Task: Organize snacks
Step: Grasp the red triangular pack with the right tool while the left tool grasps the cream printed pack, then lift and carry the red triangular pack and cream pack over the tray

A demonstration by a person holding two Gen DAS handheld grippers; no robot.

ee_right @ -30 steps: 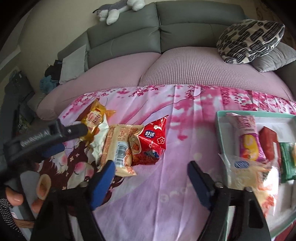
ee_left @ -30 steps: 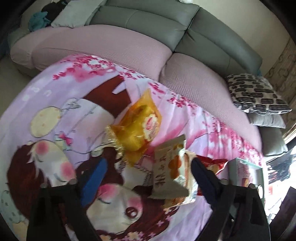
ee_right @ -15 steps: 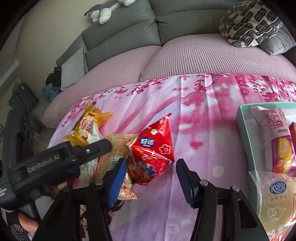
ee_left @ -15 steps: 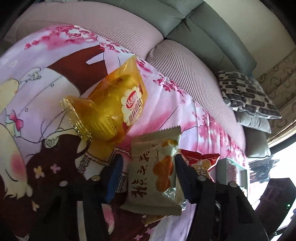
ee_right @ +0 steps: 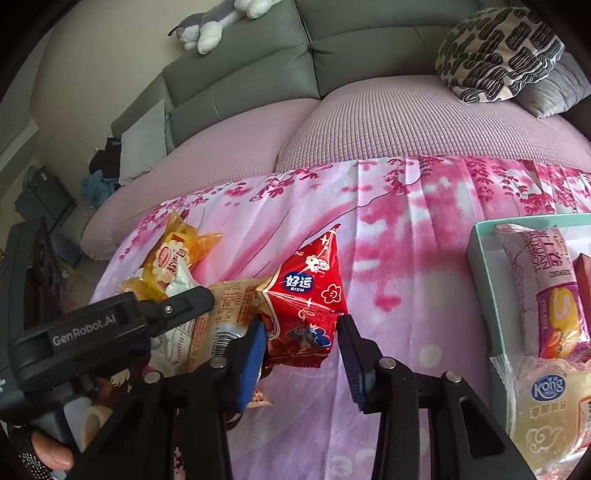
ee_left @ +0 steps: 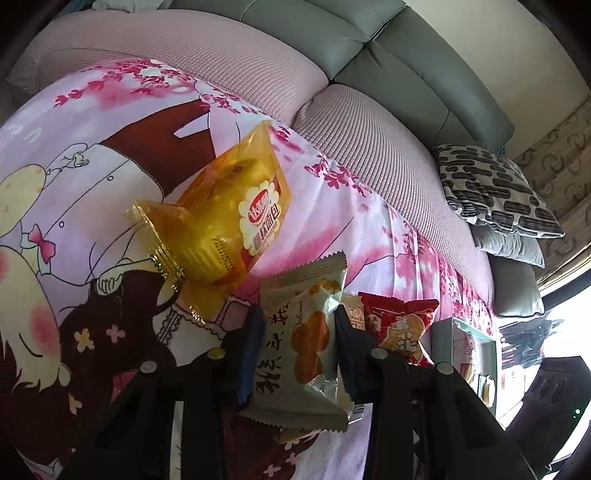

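Observation:
On the pink cartoon-print cloth (ee_left: pixel 110 155) lies a cluster of snack packets. My left gripper (ee_left: pixel 297 332) is closing, its pads pressing both sides of a grey-beige packet (ee_left: pixel 306 339) printed with orange pastries. A yellow bread packet (ee_left: pixel 229 221) lies just beyond it, and a red packet (ee_left: pixel 399 325) to its right. My right gripper (ee_right: pixel 301 336) is shut on that red packet (ee_right: pixel 310 295), near its lower end. A tan packet with a barcode (ee_right: pixel 229 314) lies between the two grippers. The left gripper's black body (ee_right: pixel 110 325) reaches in from the left.
A teal tray (ee_right: pixel 480 236) at the right holds several packets, among them a purple roll packet (ee_right: pixel 546 288) and a pale one (ee_right: pixel 546 398). Behind the cloth are a pink-covered sofa seat (ee_right: pixel 388 122), a patterned cushion (ee_right: pixel 498 51) and a plush toy (ee_right: pixel 218 22). A hand (ee_right: pixel 48 454) holds the left gripper.
Both grippers came down and forward onto the packets and closed: the left around the grey-beige packet, the right around the red one. The packets on the cloth stayed where they lay.

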